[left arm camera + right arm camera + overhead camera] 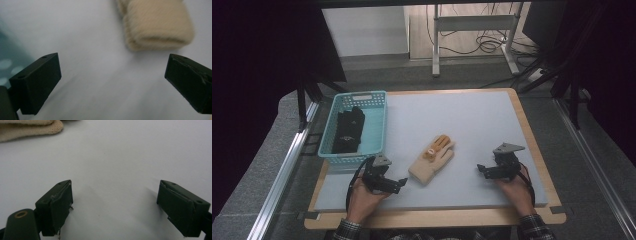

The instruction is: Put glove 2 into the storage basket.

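A cream knitted glove [432, 159] with orange fingers lies flat on the grey mat [462, 120], its cuff toward the front. My left gripper [400, 183] sits just left of the cuff, open and empty. Seen from the left gripper view, the cuff [156, 25] lies ahead and to the right of the gap between my spread jaws [112, 82]. My right gripper [482, 169] rests to the glove's right, open with nothing between its jaws [115, 205]. In the right gripper view an edge of the glove [27, 128] shows at the top left.
A light blue plastic basket [377, 125] stands at the mat's left side with black gloves [348, 131] inside. The mat lies on a wooden board [532, 140]. Metal rails run along both sides, and a desk frame with cables stands beyond.
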Available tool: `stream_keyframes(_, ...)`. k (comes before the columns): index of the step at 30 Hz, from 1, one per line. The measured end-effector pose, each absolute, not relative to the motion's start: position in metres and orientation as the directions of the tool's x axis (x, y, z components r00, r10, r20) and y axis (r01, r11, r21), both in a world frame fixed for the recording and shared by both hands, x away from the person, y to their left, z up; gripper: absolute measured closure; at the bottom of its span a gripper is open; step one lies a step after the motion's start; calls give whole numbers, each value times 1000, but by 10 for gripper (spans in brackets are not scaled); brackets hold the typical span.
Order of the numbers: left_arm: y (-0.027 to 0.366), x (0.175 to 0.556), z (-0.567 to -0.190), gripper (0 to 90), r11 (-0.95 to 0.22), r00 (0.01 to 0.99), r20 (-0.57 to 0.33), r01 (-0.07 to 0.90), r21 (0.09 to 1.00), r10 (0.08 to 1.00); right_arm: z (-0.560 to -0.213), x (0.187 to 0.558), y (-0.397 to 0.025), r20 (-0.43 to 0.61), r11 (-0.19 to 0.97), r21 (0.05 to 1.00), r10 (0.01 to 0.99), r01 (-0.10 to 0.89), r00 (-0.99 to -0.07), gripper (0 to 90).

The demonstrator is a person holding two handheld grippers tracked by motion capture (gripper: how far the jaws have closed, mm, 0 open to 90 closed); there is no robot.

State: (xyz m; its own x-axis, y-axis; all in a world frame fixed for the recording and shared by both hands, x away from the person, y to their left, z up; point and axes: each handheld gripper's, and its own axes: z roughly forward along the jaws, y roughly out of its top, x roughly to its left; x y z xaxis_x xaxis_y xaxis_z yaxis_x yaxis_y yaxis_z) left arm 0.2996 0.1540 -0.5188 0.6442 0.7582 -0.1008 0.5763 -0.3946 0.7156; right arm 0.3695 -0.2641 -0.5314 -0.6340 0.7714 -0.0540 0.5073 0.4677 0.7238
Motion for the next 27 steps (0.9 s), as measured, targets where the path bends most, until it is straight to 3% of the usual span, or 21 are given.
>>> stream_keyframes(10,100,326,-494,19,-492,721,-74,540,683,689,-531,370,-264,-54,467,724,771,507,-634,131)
stream_keyframes(27,45,379,-528,23,-527,713,-134,619,582,688,-531,370,-264,-52,466,724,771,508,-634,131)
